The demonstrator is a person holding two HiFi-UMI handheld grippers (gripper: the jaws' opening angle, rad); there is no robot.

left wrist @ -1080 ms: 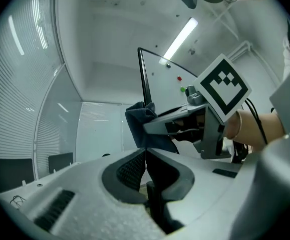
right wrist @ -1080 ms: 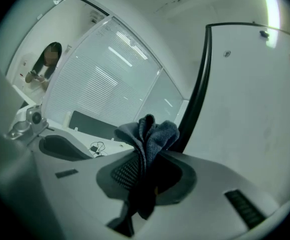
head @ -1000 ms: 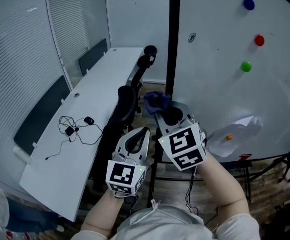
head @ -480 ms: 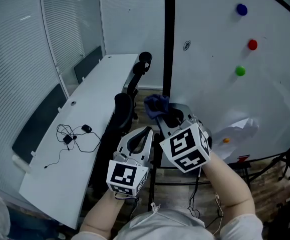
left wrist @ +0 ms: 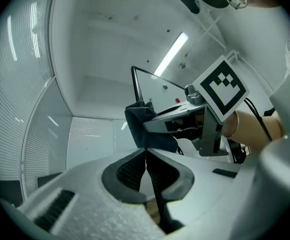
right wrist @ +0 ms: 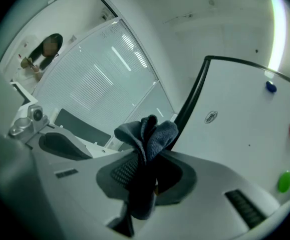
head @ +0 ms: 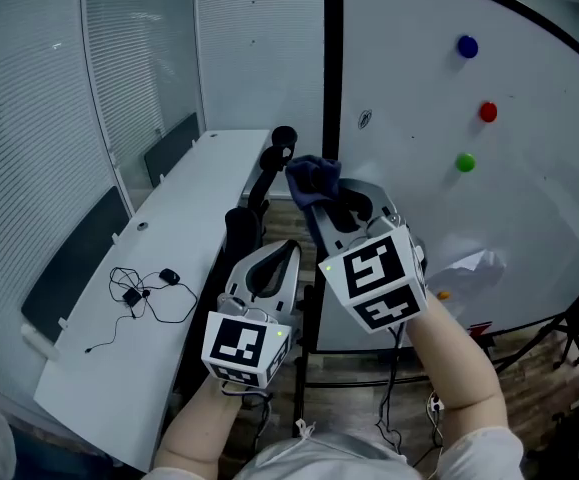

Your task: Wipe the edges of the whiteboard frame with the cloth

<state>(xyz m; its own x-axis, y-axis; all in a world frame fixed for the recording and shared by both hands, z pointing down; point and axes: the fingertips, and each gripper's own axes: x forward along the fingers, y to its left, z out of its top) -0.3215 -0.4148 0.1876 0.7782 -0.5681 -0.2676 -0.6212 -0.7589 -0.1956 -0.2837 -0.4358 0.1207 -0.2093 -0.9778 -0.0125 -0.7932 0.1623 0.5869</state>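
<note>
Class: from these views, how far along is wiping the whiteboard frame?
Done: the right gripper is shut on the cloth. In hand: the cloth is held by the frame's black left edge; contact is unclear. Left: probably the other edges; no wiped stretch shows. The left gripper is shut, empty.

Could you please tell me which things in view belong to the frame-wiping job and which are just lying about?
Job: cloth, clamped in the right tongs; black whiteboard frame.

Lying about: desk; cables on it; office chairs; red magnet; crumpled white sheet; left tongs, shut and empty.
</note>
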